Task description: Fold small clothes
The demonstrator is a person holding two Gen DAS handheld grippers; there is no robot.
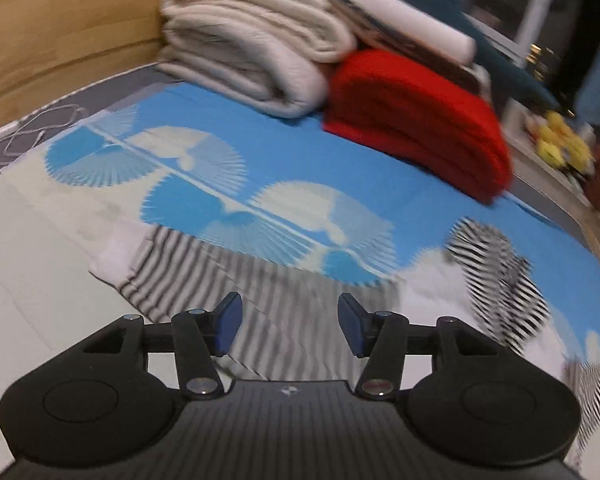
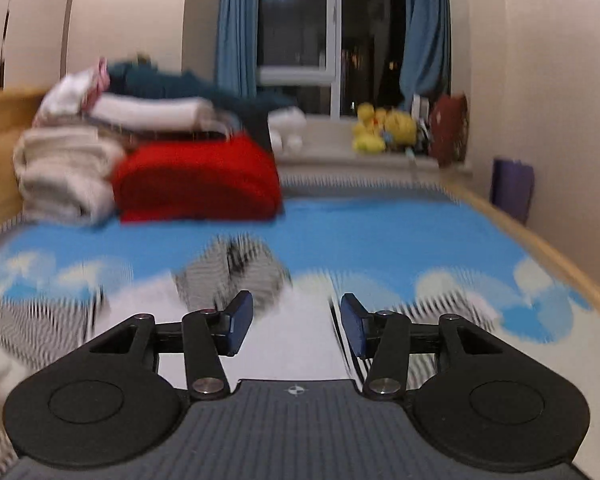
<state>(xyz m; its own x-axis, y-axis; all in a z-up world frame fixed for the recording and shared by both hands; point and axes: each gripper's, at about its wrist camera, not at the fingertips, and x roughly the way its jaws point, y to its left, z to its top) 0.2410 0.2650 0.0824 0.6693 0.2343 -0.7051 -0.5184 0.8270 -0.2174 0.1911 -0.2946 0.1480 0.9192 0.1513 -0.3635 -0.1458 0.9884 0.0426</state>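
A grey-and-white striped garment (image 1: pixel 260 304) lies spread on the bed, under and just beyond my left gripper (image 1: pixel 290 326), which is open and empty above it. A crumpled black-and-white striped piece (image 1: pixel 500 280) lies to its right; it also shows in the right wrist view (image 2: pixel 236 272), blurred. My right gripper (image 2: pixel 296 326) is open and empty over a white part of the cloth (image 2: pixel 292 336). Striped fabric (image 2: pixel 32 324) shows at the left of that view.
The bed has a blue-and-white sheet (image 1: pixel 236 128). At its head are folded cream blankets (image 1: pixel 252 48), a folded red blanket (image 1: pixel 416 120) and more bedding. A wooden headboard (image 1: pixel 60 32), yellow plush toys (image 2: pixel 384 128) on the windowsill, and a cable (image 1: pixel 40 128).
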